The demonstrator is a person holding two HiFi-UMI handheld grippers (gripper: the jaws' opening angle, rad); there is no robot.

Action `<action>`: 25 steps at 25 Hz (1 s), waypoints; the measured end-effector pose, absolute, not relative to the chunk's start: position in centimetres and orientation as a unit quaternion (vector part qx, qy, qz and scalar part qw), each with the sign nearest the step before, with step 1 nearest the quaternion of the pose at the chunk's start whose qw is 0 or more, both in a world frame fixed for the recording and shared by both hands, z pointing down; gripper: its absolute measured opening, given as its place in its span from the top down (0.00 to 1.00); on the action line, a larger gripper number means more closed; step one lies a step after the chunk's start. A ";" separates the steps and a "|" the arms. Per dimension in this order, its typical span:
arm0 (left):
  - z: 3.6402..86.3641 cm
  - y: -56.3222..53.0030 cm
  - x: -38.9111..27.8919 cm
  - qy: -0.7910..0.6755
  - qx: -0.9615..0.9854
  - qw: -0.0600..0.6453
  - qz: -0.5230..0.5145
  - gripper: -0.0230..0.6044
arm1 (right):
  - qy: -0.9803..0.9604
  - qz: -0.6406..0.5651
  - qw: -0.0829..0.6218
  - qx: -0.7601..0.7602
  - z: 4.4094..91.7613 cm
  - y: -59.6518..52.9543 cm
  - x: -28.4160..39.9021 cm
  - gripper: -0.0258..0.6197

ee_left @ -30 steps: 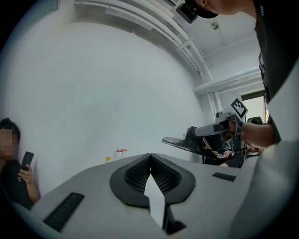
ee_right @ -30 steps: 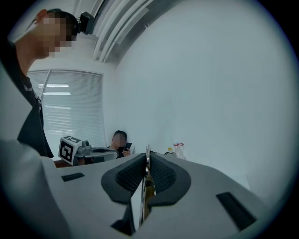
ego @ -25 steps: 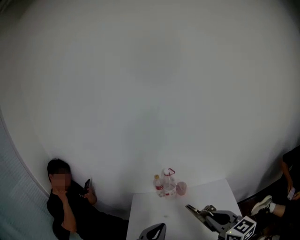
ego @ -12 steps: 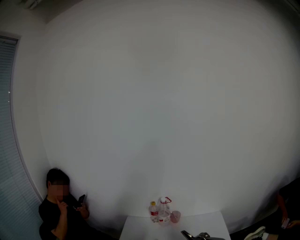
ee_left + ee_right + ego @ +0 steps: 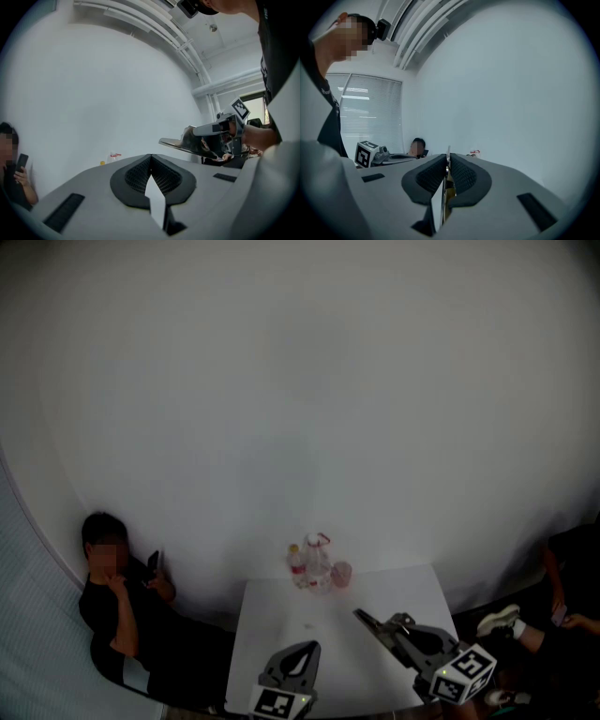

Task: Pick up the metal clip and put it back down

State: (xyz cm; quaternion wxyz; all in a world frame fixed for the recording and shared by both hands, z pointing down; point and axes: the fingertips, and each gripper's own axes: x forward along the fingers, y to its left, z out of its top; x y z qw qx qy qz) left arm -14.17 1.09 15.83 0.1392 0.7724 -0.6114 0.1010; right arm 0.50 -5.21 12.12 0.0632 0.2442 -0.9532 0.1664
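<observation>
My right gripper [image 5: 392,634] hovers over the white table [image 5: 281,624], shut on the metal clip [image 5: 368,621]. The clip is a thin flat blade that pokes out past the fingertips toward the far left. In the right gripper view the clip [image 5: 447,161] stands edge-on between the closed pads. The left gripper view shows the clip [image 5: 180,144] in the air at the right, level with the right gripper [image 5: 208,138]. My left gripper [image 5: 309,651] sits near the table's front edge, and its pads [image 5: 161,176] are pressed together with nothing between them.
Two plastic bottles [image 5: 309,563] and a pink cup [image 5: 341,574] stand at the table's far edge by the white wall. A person [image 5: 117,615] sits on the floor at the left with a phone. Another person's legs [image 5: 511,624] show at the right.
The head view swung up toward the wall half a second ago and has dropped back down. Both grippers show more fully now. The clip stays in the right gripper.
</observation>
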 end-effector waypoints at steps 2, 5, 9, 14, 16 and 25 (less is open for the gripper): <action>15.0 -0.8 -14.7 -0.639 0.756 0.106 0.096 0.93 | -0.954 0.145 0.050 0.257 11.7 -6.5 -0.4 0.90; 16.5 -1.3 -14.3 -0.668 0.731 0.101 0.097 0.93 | -0.949 0.138 0.069 0.275 13.1 -5.1 -1.2 0.90; 17.4 -1.8 -12.7 -0.656 0.741 0.104 0.102 0.93 | -0.948 0.134 0.083 0.278 14.4 -4.1 -3.1 0.90; 19.0 -1.3 -13.1 -0.645 0.748 0.120 0.105 0.93 | -0.946 0.140 0.090 0.277 15.3 -3.6 -3.8 0.90; 19.3 -1.5 -13.4 -0.646 0.746 0.121 0.109 0.93 | -0.946 0.140 0.092 0.278 15.4 -3.8 -3.8 0.90; 18.6 -1.6 -13.7 -0.650 0.745 0.119 0.090 0.93 | -0.948 0.132 0.090 0.274 15.6 -4.4 -4.0 0.90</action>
